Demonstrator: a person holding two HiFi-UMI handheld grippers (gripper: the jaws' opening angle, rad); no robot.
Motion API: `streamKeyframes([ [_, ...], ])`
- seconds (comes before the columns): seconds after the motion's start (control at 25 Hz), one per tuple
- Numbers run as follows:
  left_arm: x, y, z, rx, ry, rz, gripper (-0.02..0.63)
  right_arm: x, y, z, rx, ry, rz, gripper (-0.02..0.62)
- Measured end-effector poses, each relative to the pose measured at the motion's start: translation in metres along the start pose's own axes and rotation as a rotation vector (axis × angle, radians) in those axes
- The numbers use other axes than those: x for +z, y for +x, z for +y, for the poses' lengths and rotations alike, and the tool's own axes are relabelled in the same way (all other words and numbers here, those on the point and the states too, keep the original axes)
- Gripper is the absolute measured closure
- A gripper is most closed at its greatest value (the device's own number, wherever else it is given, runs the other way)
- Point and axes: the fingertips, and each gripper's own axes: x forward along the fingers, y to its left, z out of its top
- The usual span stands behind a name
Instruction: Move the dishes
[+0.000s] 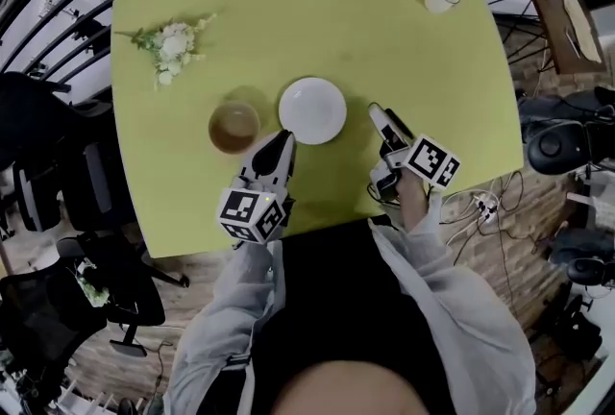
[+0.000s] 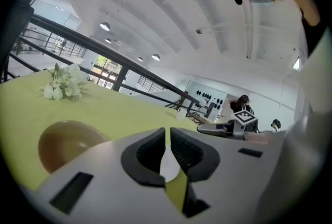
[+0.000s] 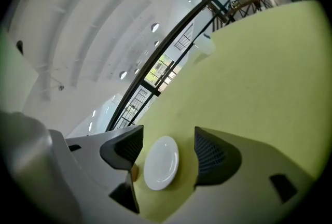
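White plate (image 1: 312, 110) flat on bench (image 1: 317, 10), beside brown bowl (image 1: 233, 127). Left tool (image 1: 282, 140) pressed together, tip by plate rim. Right tool (image 1: 382, 118) spread, holding nothing. I think nothing grabbed yet; next I nip plate rim.

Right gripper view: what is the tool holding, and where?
Nothing: the right tool is open; the round white plate lies on the yellow-green table, not gripped.

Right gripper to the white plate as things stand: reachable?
Probably yes. The right gripper sits just right of the white plate, jaws open, facing it, with only bare table between. The brown bowl and left gripper are on the plate's other side.
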Motion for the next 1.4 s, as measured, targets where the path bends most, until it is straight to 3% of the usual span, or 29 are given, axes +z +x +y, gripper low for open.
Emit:
streamKeyframes([
  [0.2,-0.001,0.024,-0.021,-0.02,0.006,0.012,0.563,0.045,-0.017,-0.021,-0.067,-0.165,-0.057,0.287],
  [0.4,0.001,0.06,-0.044,-0.05,0.033,0.017,0.563,0.089,-0.008,-0.044,-0.091,-0.256,-0.085,0.285],
  [0.64,0.019,0.119,-0.065,-0.059,0.06,-0.014,0.563,0.17,0.014,-0.068,-0.137,-0.352,-0.16,0.281],
  [1.0,0.035,0.198,-0.068,-0.003,0.077,-0.062,0.563,0.266,0.068,-0.115,-0.234,-0.535,-0.259,0.243],
  [1.2,0.031,0.222,-0.066,0.031,0.095,-0.058,0.563,0.292,0.107,-0.144,-0.255,-0.578,-0.251,0.221],
  [1.4,0.034,0.231,-0.061,0.091,0.103,-0.059,0.563,0.321,0.14,-0.158,-0.283,-0.691,-0.267,0.19],
])
